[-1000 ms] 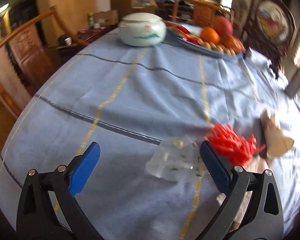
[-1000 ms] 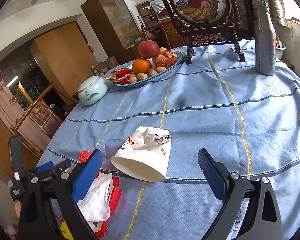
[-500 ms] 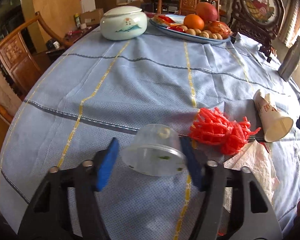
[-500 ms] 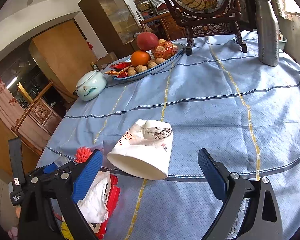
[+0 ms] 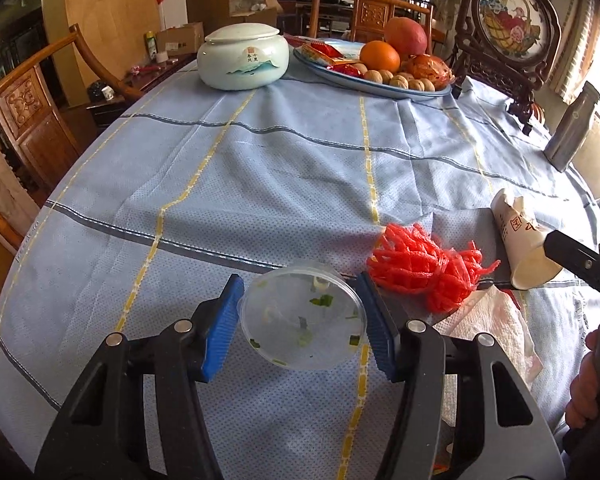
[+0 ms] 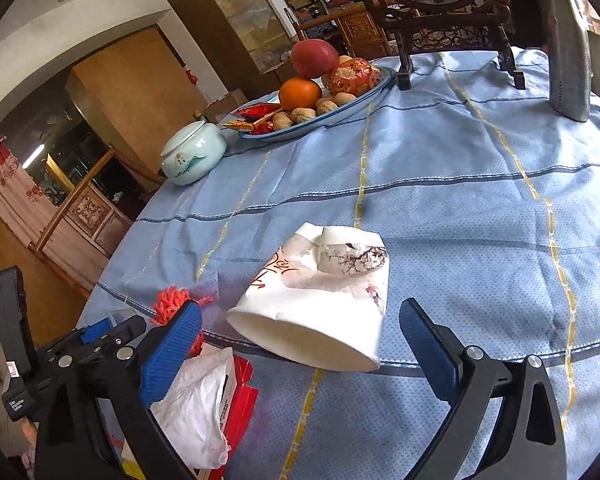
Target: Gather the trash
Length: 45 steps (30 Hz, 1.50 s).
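Since a second ago the left tool [image 5: 302,322] has closed from wide apart onto the clear plastic cup [image 5: 303,316], pads on its sides at 9 and 3. Thin and springy, so a gentle squeeze near the rim. Right tool [image 6: 300,354] is spread wide, the crumpled paper cup [image 6: 320,304] lying on the table [image 6: 460,208] between its jaws, untouched

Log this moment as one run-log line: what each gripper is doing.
left gripper: shut on clear plastic cup | right gripper: open, around crushed paper cup | net, tissue: on table
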Tool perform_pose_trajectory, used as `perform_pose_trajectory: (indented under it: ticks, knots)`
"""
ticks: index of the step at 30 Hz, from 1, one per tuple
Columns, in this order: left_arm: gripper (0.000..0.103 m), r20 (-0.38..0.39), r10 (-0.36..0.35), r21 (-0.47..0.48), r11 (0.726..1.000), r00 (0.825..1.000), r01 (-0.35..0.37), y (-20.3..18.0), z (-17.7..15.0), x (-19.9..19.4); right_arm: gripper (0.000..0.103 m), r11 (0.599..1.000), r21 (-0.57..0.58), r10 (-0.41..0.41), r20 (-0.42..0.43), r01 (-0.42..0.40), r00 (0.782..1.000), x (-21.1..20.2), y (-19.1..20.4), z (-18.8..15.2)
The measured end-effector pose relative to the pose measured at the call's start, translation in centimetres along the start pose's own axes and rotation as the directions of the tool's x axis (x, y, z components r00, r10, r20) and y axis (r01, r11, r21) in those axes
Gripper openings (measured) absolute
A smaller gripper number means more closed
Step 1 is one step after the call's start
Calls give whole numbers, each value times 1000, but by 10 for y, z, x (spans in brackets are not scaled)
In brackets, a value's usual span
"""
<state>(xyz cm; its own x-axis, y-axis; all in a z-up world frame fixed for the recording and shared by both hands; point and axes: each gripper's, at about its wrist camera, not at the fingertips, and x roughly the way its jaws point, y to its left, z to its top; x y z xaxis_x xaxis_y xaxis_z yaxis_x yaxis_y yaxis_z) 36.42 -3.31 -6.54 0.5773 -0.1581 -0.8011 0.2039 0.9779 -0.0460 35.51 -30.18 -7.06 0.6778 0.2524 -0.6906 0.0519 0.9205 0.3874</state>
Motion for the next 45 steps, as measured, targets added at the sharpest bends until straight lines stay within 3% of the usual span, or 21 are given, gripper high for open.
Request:
perform_pose_trajectory:
  ticks: [6,8,14,24,30,38,45]
  knots:
    - [57,-8,8,3,1000,1000,-8,0,0,3,97,999,-4,-35,-45,35,998,19,0,3]
    - [57,-10,15,5,1000,1000,-15,0,0,4,85,999,-9,-33,-51,33,998,19,-1,3]
    - [57,8,20,-9,1000,1000,-20,3,0,2,85,999,-38,-15,53,18,998,-14,8,8]
    - [57,55,17,-10,1000,998,-16,3,2,-7,86,998,-57,-10,52,13,999,-18,12,9]
    - [57,68,53,-13,999,996,-52,3,1,-9,86,998,-69,5,61,-1,998,-23,18,8]
    - [55,88,17,-97,995,996,-8,15,-14,-40,86,998,-66,23,82,-18,996,-33,17,8]
    - [54,140,54,-132,991,989,-36,27,-33,-87,86,995,-77,68,95,-61,993,-48,23,2]
